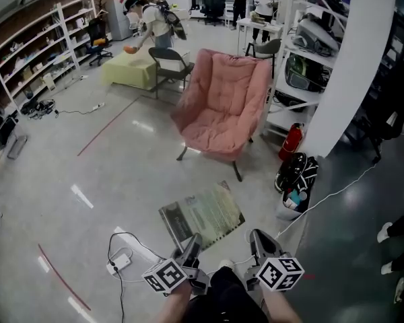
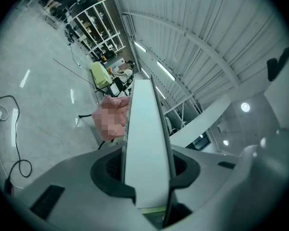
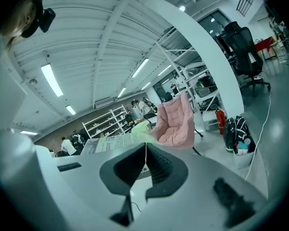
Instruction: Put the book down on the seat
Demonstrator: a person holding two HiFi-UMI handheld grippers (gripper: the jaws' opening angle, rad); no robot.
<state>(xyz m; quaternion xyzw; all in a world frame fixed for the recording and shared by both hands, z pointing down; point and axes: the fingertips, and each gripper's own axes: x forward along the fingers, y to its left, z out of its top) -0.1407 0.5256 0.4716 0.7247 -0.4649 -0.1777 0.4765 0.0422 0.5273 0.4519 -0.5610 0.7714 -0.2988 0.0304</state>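
Left gripper [image 1: 192,245] clamps book [image 1: 202,215]; right gripper [image 1: 258,239] seemingly closed.

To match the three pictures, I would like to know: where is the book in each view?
Head view: book at low centre, its near edge in the left claw.
Left gripper view: book edge-on at centre, gripped between the jaws.
Right gripper view: book left of centre, just beyond the jaws.
Shared landmark: pink chair.
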